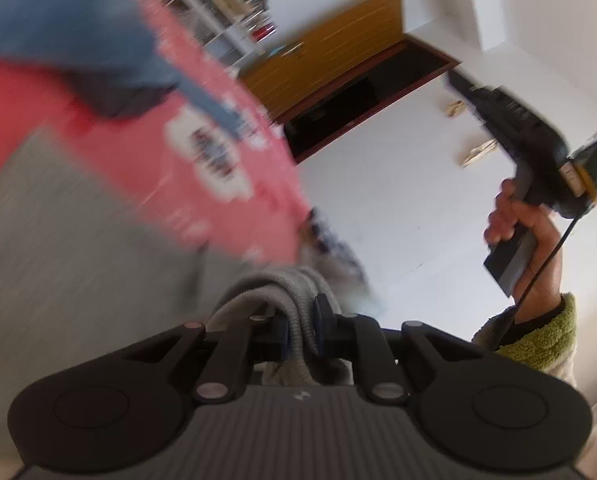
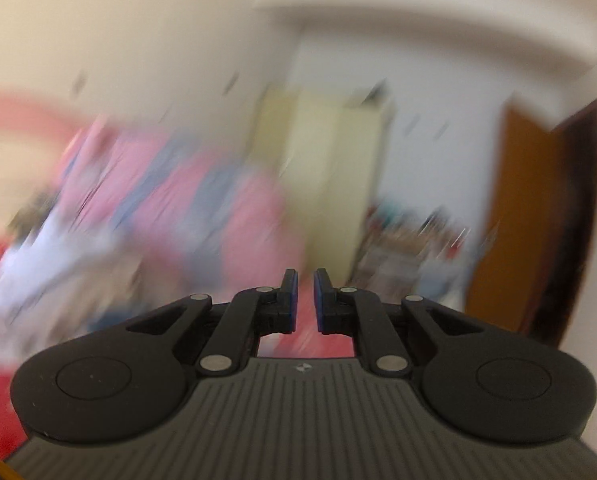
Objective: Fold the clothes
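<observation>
Left tongs (image 1: 301, 322): I clench grey garment (image 1: 294, 284), frame's lower centre.
Right tongs (image 2: 303, 296): pinched together, empty.
Advice: lay it flat before creasing.

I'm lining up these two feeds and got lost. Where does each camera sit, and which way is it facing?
Left wrist view: on the left tongs, looking along them at the grey garment they clamp, a red bedspread and a wooden door; the person's right hand shows.
Right wrist view: on the right tongs, nearly closed on nothing, facing a blurred pink pile; no body part shows.
Shared: seemingly the door.
</observation>
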A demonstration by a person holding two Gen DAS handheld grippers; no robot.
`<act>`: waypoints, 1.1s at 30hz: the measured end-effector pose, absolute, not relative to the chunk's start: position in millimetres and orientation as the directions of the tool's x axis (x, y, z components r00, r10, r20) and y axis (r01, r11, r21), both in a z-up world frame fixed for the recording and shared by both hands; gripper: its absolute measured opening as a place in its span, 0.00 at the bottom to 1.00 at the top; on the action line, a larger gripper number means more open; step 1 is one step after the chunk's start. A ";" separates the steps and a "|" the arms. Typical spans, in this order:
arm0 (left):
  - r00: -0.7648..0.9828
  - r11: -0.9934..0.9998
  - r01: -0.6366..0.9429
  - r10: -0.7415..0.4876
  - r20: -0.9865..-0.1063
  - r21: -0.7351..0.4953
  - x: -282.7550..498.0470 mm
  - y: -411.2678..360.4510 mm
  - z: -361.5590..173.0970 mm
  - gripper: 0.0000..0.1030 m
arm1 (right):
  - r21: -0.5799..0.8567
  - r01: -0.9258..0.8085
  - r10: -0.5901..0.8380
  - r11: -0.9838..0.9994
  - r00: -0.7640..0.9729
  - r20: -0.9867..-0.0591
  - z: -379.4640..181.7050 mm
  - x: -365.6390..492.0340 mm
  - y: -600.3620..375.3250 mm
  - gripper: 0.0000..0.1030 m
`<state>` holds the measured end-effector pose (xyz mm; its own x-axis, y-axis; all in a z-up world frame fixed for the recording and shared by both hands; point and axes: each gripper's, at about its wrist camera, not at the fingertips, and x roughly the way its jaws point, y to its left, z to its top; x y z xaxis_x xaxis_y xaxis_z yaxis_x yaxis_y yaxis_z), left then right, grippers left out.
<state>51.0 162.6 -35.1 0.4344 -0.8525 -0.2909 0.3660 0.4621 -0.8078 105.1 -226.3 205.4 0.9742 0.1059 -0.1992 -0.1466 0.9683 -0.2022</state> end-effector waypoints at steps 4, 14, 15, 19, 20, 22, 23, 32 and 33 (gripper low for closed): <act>0.388 0.444 0.392 -0.874 -0.294 -0.806 18.6 177.9 -67.0 0.14 | -0.088 -0.262 0.167 0.961 0.804 -0.570 123.5 126.0 -205.8 0.11; 0.320 0.441 0.410 -0.889 -0.327 -0.798 3.9 178.3 -93.3 0.23 | 0.140 -0.132 0.187 0.981 0.474 -0.861 25.1 135.1 -190.7 0.53; 0.318 0.437 0.408 -0.891 -0.324 -0.802 3.7 180.0 -94.7 0.23 | 0.104 -0.141 0.160 0.985 0.478 -0.863 24.5 139.5 -194.7 0.55; 0.311 0.449 0.412 -0.887 -0.340 -0.793 3.3 180.3 -98.0 0.34 | -0.091 -0.307 0.086 0.947 0.517 -0.851 21.0 160.5 -209.3 0.79; 0.309 0.451 0.413 -0.887 -0.344 -0.791 2.6 177.7 -96.3 0.36 | -0.125 -0.364 0.086 0.923 0.511 -0.855 18.3 165.6 -214.3 0.83; 0.303 0.454 0.413 -0.886 -0.351 -0.790 -1.5 178.5 -94.1 0.42 | -0.104 -0.440 0.116 0.892 0.445 -0.888 10.5 177.1 -229.4 0.84; 0.300 0.454 0.411 -0.886 -0.353 -0.790 -1.7 178.3 -94.9 0.45 | -0.075 -0.451 0.128 0.889 0.404 -0.906 4.7 183.0 -238.7 0.84; 0.267 0.471 0.397 -0.881 -0.391 -0.788 15.5 154.2 -101.4 0.40 | 0.232 -0.417 0.343 0.879 0.214 -0.914 -39.8 228.4 -281.8 0.87; 0.267 0.473 0.401 -0.880 -0.394 -0.785 14.3 152.8 -100.1 0.34 | 0.246 -0.428 0.359 0.870 0.208 -0.910 -38.8 226.2 -282.3 0.82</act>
<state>14.3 152.8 -100.1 0.2667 -0.8797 -0.3937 0.4005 0.4727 -0.7849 226.2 -282.3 -38.8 0.2077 0.3594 -0.9098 -0.4280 0.8697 0.2459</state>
